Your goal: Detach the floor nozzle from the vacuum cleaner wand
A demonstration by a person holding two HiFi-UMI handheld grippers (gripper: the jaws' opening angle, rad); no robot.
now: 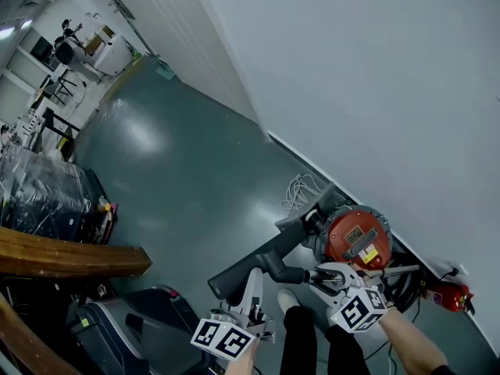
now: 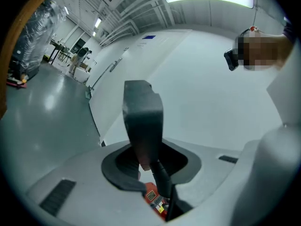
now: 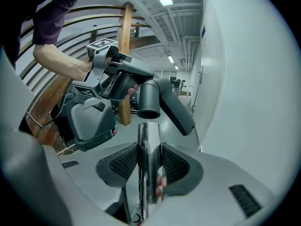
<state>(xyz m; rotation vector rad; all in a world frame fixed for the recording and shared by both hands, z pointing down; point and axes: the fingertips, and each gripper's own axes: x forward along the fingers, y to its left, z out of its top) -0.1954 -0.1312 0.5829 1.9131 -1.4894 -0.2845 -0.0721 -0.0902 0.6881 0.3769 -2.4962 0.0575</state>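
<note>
The nozzle [image 1: 254, 266] is seen apart from the wand [image 3: 147, 134], lifted above the floor [image 1: 180, 170] just in front of the red vacuum [image 1: 358, 237], which stands by the wall [image 1: 375, 92]. The left gripper [image 2: 150, 166] is clamped on the nozzle's dark neck, and the grey head is seen rising beyond the pads in the left gripper view. The right gripper [image 3: 149, 166] is closed on the chrome wand, whose free end sticks out past the ribbed pads. In the right gripper view the open round socket of the nozzle is shown just beyond that end, roughly in line with it and not touching it. In the head view the two grippers are seen close together at the lower edge, the left one [image 1: 254, 286] on the nozzle and the right one [image 1: 326, 276] beside the vacuum. A red extinguisher [image 1: 449, 294] is seen against the wall to the right.
</note>
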